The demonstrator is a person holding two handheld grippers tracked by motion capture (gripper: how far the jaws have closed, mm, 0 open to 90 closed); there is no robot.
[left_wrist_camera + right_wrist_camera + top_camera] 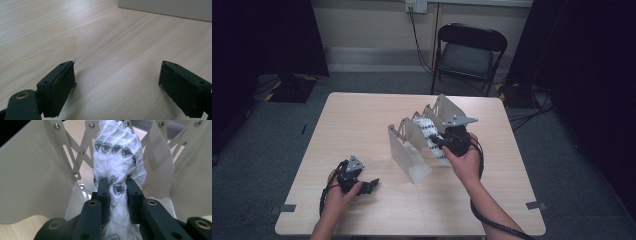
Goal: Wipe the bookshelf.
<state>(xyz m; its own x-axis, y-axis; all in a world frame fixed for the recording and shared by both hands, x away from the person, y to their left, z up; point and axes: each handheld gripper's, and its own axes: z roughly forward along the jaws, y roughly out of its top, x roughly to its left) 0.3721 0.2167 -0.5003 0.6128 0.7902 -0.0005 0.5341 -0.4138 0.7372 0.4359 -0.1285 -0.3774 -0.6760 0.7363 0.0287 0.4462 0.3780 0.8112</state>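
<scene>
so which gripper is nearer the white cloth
Right. The right gripper is shut on the white cloth in the rack. The left gripper rests open on the table, off to the rack's near left.

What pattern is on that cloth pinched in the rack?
White knit cloth with dark grey triangle bands, clearest in the right gripper view.

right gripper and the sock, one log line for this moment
right gripper: shut on sock | sock: in rack slot | left gripper: open, low over table
</scene>
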